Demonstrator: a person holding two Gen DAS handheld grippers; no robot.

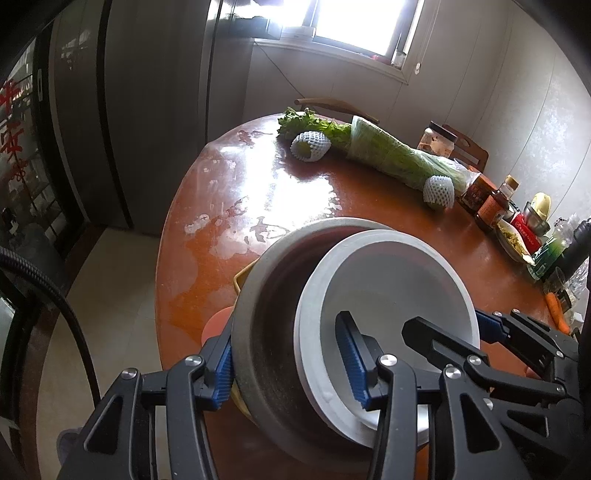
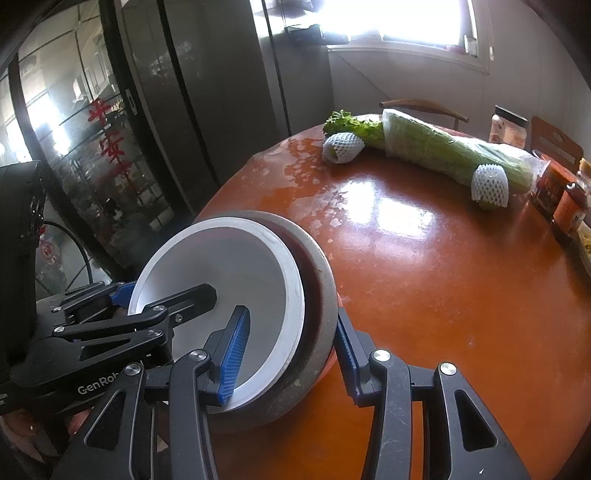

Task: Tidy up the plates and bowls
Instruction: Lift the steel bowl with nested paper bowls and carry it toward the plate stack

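A: Where's the light coming from?
B: The window at the back, blown out white. It throws hard glare across the glossy table.
A: And the edges?
B: Fisheye bending, dark vignetted corners; foreground sharp.

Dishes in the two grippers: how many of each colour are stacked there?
White bowl: 1
Grey bowl: 1
Total: 2, the white nested inside the grey.

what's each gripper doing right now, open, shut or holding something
left gripper: shut on the stacked bowls' rims.
right gripper: shut on the same stack's other side.
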